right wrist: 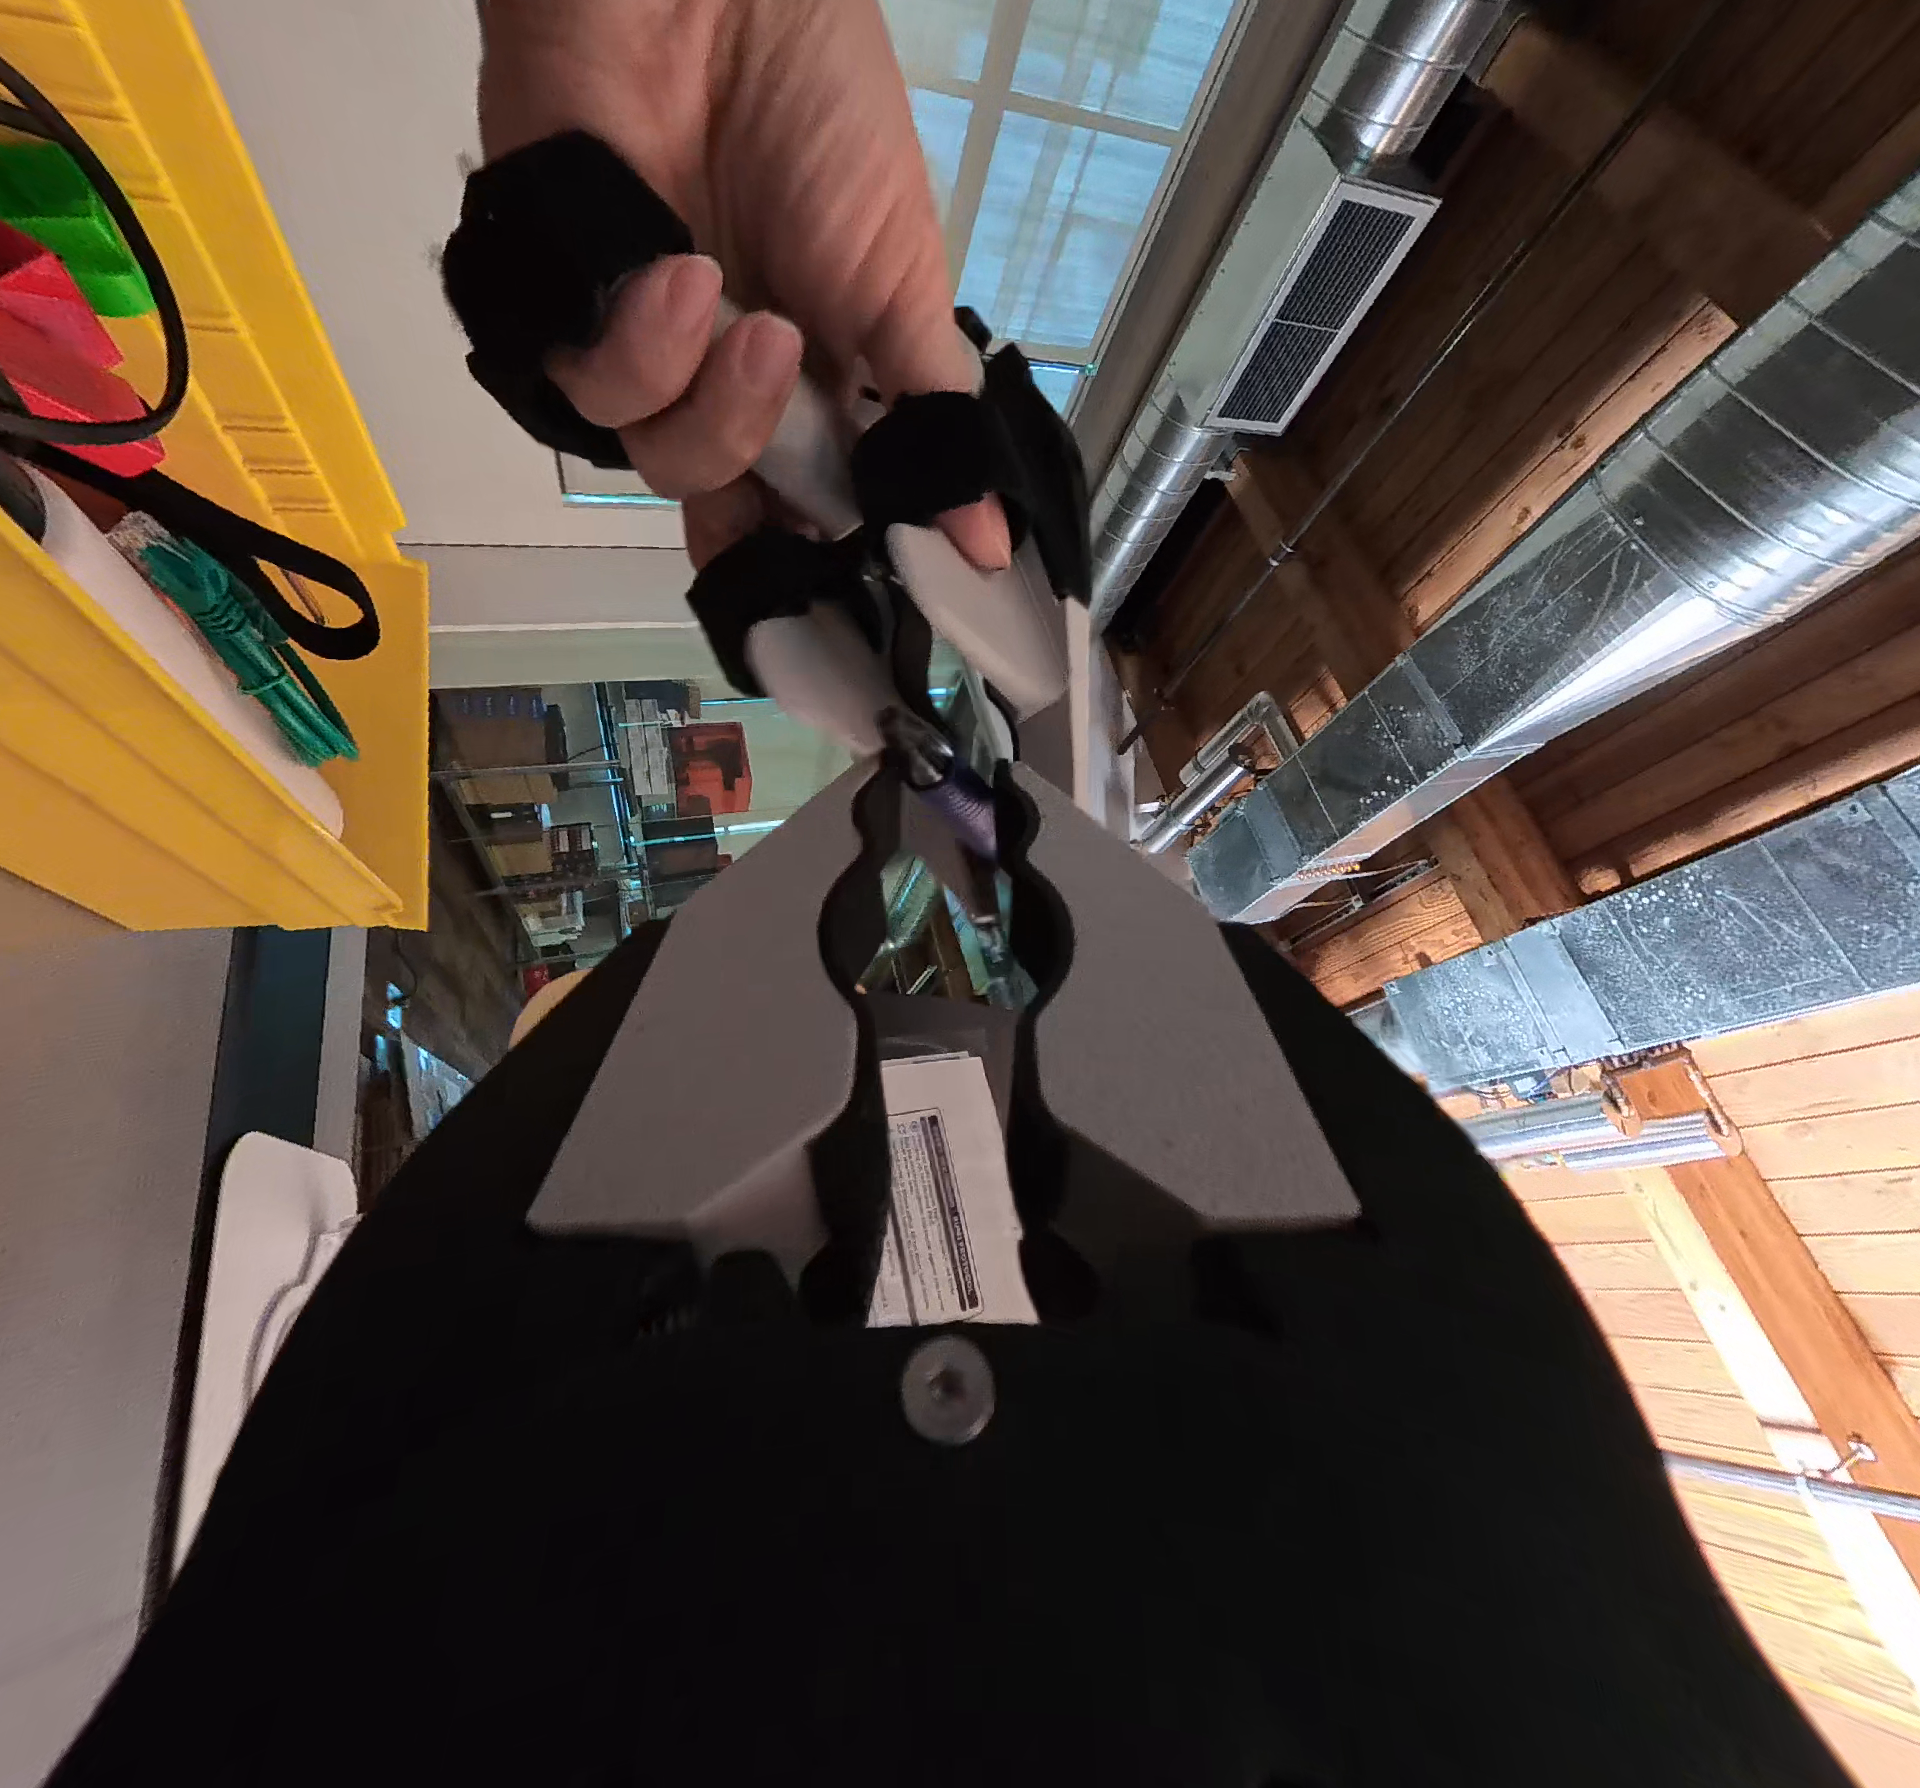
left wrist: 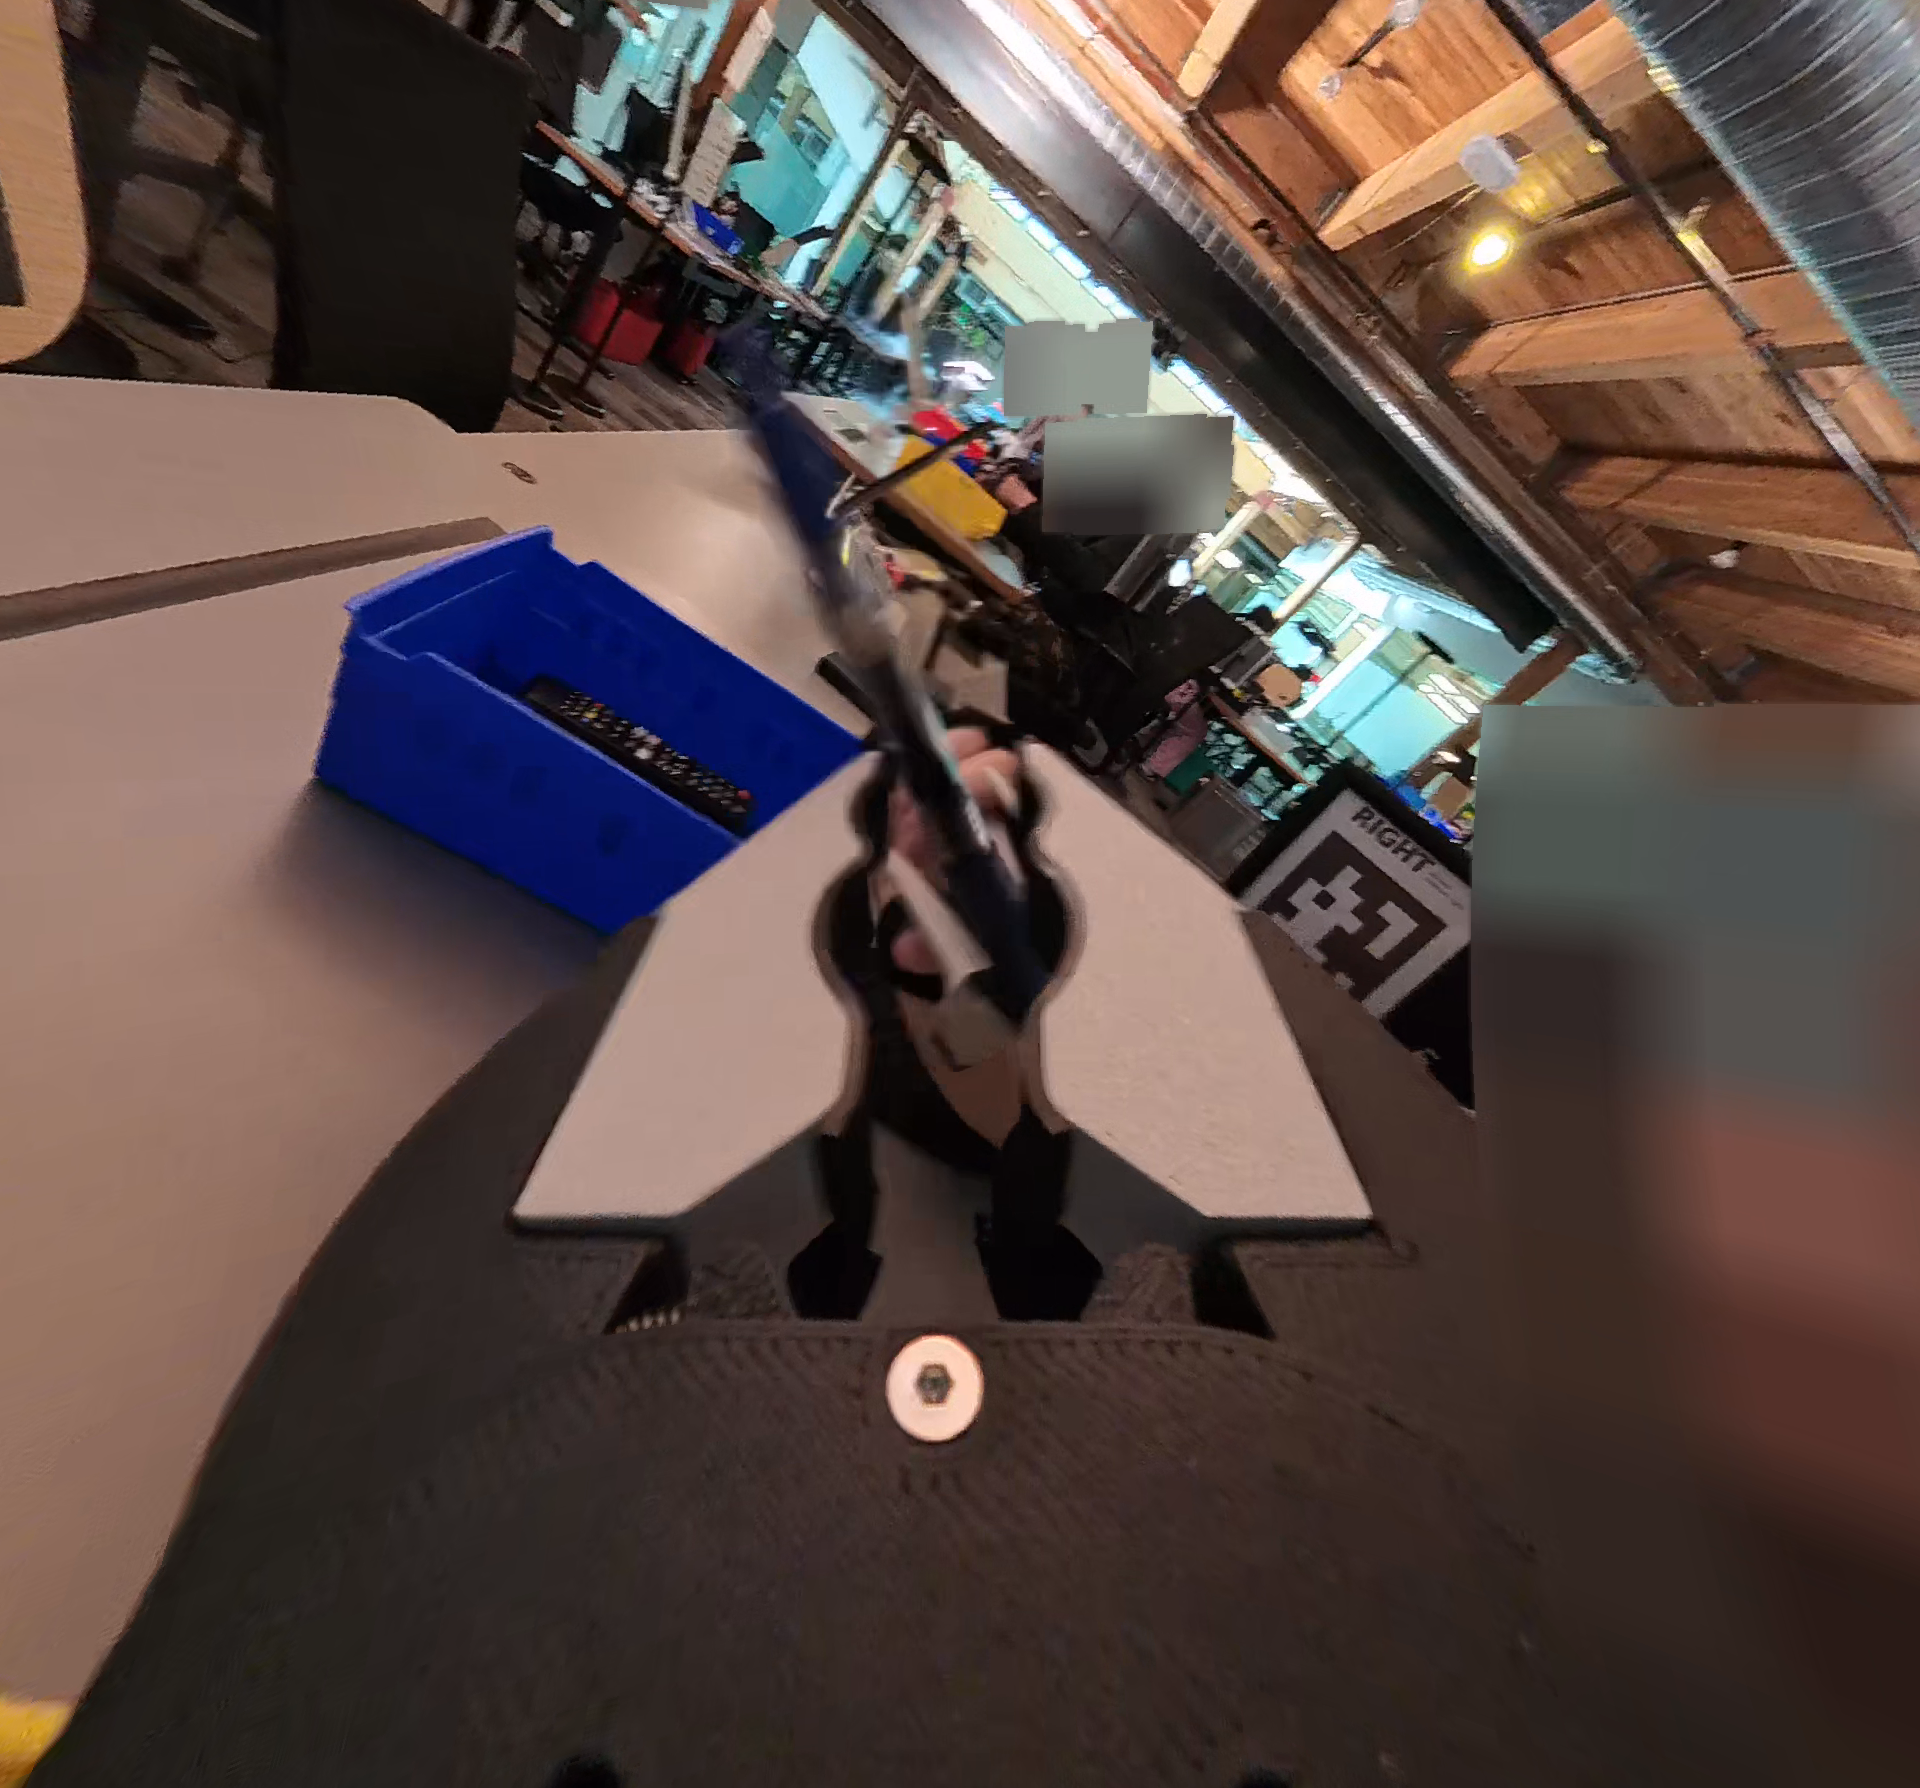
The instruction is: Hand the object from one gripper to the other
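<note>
Blue pen (left wrist: pixel 940 782) is gripped by left tool (left wrist: pixel 945 803) at frame centre; right tool (right wrist: pixel 940 803) is closed on its purple grip. Handover judged midway; left's release remains.

A grey tabletop (left wrist: pixel 156 907) stretches out to the left of the left hand-held gripper (left wrist: pixel 940 803). A blue bin (left wrist: pixel 499 762) sits on it, just left of the fingers. A black remote (left wrist: pixel 639 751) lies inside the bin. Another tabletop (left wrist: pixel 260 450) lies behind, with a dark gap between them.
</note>
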The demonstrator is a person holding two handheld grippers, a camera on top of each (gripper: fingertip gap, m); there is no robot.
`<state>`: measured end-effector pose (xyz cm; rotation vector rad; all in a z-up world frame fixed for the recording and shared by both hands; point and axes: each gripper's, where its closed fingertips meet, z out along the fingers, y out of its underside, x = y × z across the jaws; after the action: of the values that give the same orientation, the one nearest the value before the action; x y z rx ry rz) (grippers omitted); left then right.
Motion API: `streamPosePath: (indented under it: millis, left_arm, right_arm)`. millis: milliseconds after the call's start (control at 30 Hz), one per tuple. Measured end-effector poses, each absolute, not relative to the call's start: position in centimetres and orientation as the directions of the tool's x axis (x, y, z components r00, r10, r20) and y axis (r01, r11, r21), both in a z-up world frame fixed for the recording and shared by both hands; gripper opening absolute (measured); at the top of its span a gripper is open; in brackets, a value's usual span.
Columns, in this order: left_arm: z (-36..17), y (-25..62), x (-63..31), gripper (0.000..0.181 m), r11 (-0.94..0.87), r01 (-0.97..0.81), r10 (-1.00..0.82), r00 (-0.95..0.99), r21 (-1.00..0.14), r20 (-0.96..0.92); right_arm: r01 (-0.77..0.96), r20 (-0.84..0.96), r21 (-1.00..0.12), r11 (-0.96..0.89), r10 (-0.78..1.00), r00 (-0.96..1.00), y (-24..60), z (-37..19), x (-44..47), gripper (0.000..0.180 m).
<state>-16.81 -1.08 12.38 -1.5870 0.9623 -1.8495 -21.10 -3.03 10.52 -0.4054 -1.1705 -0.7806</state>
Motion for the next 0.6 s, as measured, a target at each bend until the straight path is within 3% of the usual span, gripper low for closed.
streamPosePath:
  millis: [67, 133, 233, 300, 367, 500, 600]
  left_arm:
    - [12.0, -0.1, -17.1, 0.06, -0.596, -0.065, -0.794, -0.097, -0.8, 0.6]
    - [12.2, 1.2, -17.9, 0.075, -0.541, -0.025, -0.841, -0.006, -0.841, 0.541]
    - [13.4, 1.8, -19.3, 0.072, -0.421, 0.026, -0.905, 0.057, -0.907, 0.422]
    - [13.9, 0.5, -19.6, 0.068, -0.347, 0.01, -0.938, 0.012, -0.938, 0.347]
    - [14.1, -1.0, -19.6, 0.066, -0.281, -0.017, -0.959, -0.038, -0.96, 0.281]
    - [13.5, -3.7, -18.7, 0.06, -0.141, -0.076, -0.98, -0.128, -0.987, 0.15]
    - [12.0, -4.7, -17.5, 0.053, -0.082, -0.158, -0.984, -0.142, -0.984, 0.105]
  right_arm:
    - [0.711, 0.941, 0.043, 0.702, -0.267, 0.206, -3.5, 11.1, -20.7, 0.009]
    - [0.677, 0.948, -0.097, 0.729, -0.14, 0.285, -4.0, 12.3, -20.0, 0.009]
    - [0.573, 0.876, -0.455, 0.682, 0.225, 0.427, -3.9, 13.5, -18.7, 0.008]
    - [0.451, 0.709, -0.704, 0.549, 0.506, 0.49, -4.0, 13.6, -18.0, 0.009]
    - [0.324, 0.478, -0.877, 0.355, 0.715, 0.51, -4.1, 13.3, -17.4, 0.009]
    - [0.075, 0.01, -0.997, -0.026, 0.898, 0.439, -3.9, 12.6, -16.6, 0.009]
    - [-0.104, -0.383, -0.923, -0.369, 0.877, 0.289, -3.2, 12.1, -16.1, 0.009]
